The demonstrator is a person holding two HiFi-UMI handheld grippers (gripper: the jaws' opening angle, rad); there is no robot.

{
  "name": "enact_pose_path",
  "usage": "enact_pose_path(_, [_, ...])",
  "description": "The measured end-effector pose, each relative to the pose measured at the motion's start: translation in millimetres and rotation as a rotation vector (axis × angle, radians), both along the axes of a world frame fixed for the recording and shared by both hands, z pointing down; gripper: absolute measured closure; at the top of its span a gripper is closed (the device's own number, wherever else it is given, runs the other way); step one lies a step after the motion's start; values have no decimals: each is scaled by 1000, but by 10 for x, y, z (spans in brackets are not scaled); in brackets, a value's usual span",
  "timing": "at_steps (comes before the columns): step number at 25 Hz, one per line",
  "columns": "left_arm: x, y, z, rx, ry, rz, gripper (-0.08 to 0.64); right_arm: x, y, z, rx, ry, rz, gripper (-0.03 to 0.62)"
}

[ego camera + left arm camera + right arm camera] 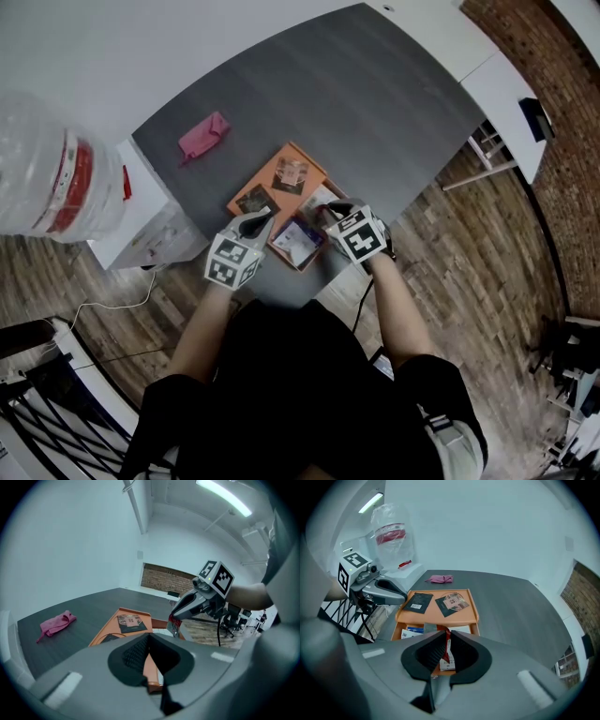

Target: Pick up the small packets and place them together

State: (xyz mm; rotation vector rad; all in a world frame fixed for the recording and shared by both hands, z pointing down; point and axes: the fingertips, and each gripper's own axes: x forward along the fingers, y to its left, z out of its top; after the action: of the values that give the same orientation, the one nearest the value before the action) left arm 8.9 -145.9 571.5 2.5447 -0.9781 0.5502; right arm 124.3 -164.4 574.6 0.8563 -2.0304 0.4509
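An orange tray [273,184] lies on the dark grey table [375,103]. Two dark packets [292,174] [255,200] rest in its far section, and white and purple packets [298,239] in its near section. My right gripper [325,214] hangs over the tray's near right part, shut on a small red and white packet [446,652]. The left gripper view shows that packet [174,626] dangling from the right gripper [176,617]. My left gripper [260,221] hovers over the tray's near left side. Its jaws are together with nothing between them.
A pink cloth [203,136] lies on the table beyond the tray. A clear plastic bag with a red band [56,178] and a white cabinet [141,234] stand to the left. The table's near edge is just below the tray, over the wooden floor [469,253].
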Motion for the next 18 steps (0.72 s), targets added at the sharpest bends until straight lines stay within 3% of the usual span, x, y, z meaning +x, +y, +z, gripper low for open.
enact_pose_path(10, [-122, 17, -4, -2, -5, -43, 560, -167, -172, -73, 13, -59, -6, 557])
enact_pose_path(18, [-406, 56, -22, -4, -8, -137, 560, -554, -305, -130, 3, -95, -93, 557])
